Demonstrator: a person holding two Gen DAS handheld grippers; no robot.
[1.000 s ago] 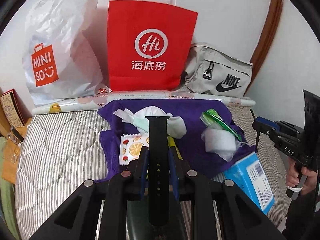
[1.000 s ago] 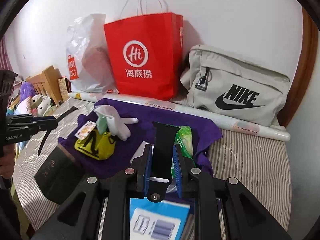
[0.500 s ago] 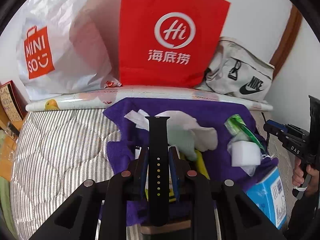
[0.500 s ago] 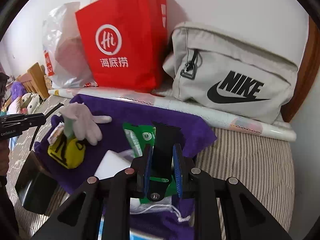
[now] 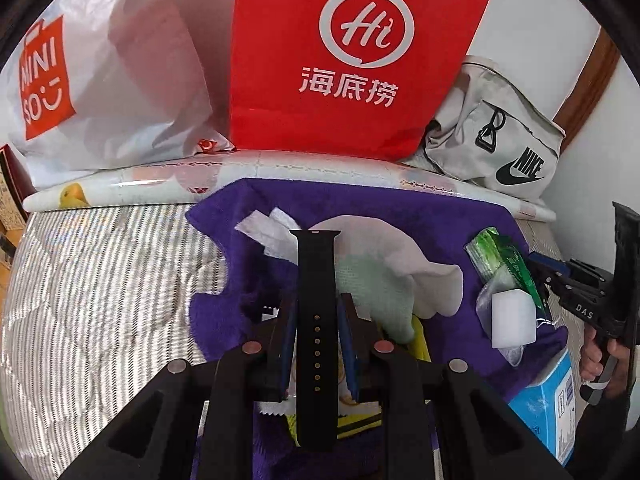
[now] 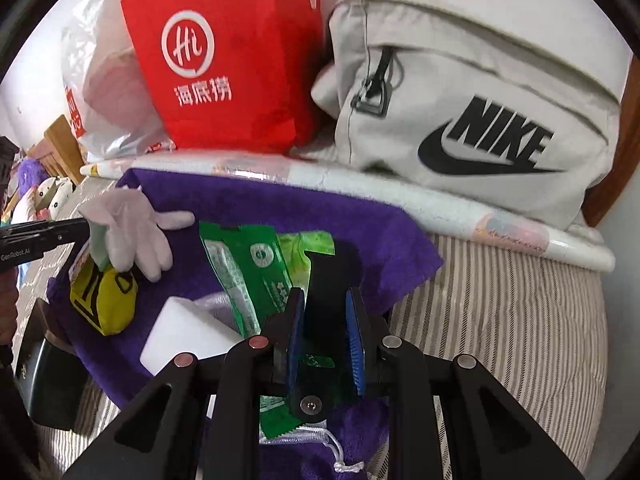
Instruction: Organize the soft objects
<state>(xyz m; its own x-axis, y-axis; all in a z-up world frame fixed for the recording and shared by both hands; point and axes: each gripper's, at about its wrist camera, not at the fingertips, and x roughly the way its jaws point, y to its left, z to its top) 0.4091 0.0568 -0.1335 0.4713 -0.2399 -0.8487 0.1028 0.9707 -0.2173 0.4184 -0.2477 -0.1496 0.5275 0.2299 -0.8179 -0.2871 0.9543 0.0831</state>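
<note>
A limp black strap (image 5: 316, 320) is clamped in the nearly closed left gripper (image 5: 318, 334), another strap (image 6: 326, 292) in the right gripper (image 6: 326, 334), above a purple towel (image 6: 256, 200), best held mid-length.

We hold the left gripper (image 5: 316, 344) and right gripper (image 6: 326, 332) pointing steeply down, each clamped, it seems, on a black strap.
</note>
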